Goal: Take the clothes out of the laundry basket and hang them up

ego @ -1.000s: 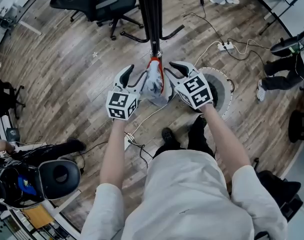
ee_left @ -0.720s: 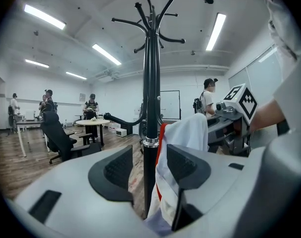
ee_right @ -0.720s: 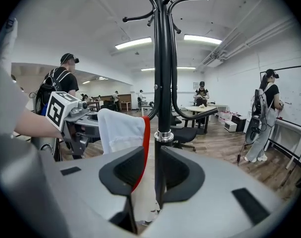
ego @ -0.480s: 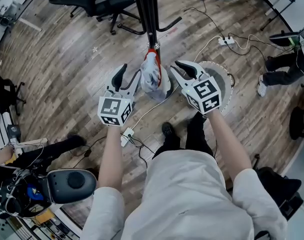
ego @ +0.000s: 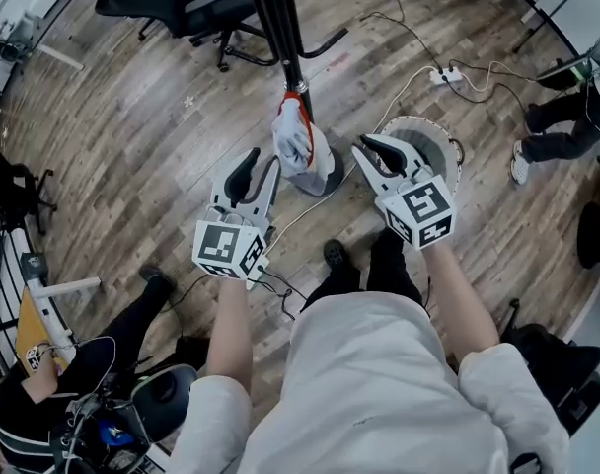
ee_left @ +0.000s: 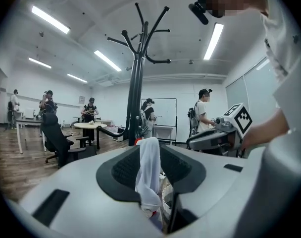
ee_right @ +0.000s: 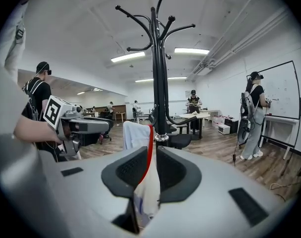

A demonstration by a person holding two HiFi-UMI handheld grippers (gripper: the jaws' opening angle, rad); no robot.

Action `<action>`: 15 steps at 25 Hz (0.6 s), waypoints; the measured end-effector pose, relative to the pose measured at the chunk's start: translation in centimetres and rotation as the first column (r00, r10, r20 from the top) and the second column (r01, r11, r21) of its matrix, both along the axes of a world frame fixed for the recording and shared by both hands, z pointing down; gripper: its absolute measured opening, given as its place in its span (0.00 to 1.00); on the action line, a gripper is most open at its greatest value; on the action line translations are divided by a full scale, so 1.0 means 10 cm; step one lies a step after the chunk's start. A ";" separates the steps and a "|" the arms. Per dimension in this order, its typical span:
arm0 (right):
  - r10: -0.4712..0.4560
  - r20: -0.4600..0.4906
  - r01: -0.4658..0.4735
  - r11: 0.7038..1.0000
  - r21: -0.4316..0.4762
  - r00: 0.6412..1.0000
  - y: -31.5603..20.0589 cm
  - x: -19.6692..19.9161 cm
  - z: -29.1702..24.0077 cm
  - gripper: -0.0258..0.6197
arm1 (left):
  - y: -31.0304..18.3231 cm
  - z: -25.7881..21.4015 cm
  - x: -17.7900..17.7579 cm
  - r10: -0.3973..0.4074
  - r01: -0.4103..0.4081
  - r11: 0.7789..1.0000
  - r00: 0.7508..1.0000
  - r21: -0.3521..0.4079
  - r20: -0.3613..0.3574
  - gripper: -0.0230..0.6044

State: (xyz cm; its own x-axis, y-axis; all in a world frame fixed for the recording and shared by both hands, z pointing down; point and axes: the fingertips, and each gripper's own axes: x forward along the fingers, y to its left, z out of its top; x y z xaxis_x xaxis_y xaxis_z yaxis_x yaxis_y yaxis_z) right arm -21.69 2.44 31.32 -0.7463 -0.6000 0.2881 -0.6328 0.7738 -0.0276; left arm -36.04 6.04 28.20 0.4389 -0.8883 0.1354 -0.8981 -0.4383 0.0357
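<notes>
Garment point(ego: 296, 144) hangs lengthwise down the coat rack point(ego: 280, 28) in the head view, red trim uppermost. The left gripper point(ego: 262, 162) and right gripper point(ego: 365, 150) have drawn back to either side, clear of it.

Left gripper view: the jaws have just been closing but stand apart, with the garment point(ee_left: 149, 167) beyond them.

Right gripper view: the jaws have been closing too, leaving a narrow gap and pinching nothing.

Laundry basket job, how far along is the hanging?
Done: a white garment with red trim hangs on the coat rack. In hand: nothing; the left gripper and right gripper stand clear of it, and their jaws have just been closing with nothing between them. Left: check the basket by the right gripper; whether clothes remain inside isn't visible.
</notes>
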 end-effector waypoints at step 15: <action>0.125 0.004 -0.125 0.992 0.006 0.992 0.27 0.69 -0.02 0.05 | 0.14 -0.09 0.69 0.151 -0.151 0.988 0.988 0.007 0.027 0.09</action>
State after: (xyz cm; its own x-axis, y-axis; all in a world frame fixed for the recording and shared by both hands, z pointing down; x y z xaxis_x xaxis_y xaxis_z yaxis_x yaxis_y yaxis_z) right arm -14.75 5.15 31.09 -0.6663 -0.6906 0.2812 -0.7245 0.6888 -0.0252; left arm -29.12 7.42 27.32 0.5645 -0.8133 0.1409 -0.8222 -0.5692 0.0088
